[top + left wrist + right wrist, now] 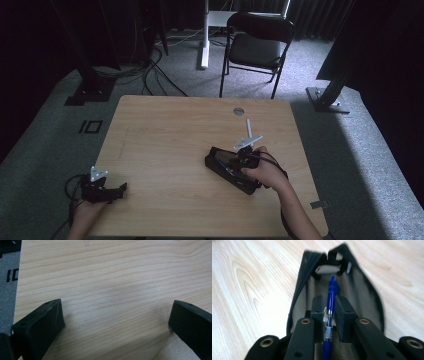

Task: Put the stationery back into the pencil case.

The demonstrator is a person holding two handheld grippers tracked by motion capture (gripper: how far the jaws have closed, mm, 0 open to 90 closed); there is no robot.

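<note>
A black pencil case (231,170) lies open on the wooden table (170,145), right of centre. In the right gripper view its grey-lined inside (359,297) gapes wide. My right gripper (329,315) is shut on a blue pen (332,293), which points lengthwise into the case. In the high view that right gripper (240,159) sits low over the case with a hand around it. My left gripper (117,190) rests at the table's front left corner. Its jaws stand wide apart over bare wood (115,290), nothing between them.
A black folding chair (257,45) stands beyond the table's far edge. A small round grey cap (238,111) sits in the tabletop near that edge. Dark stand legs (325,95) and cables (150,70) lie on the grey carpet around the table.
</note>
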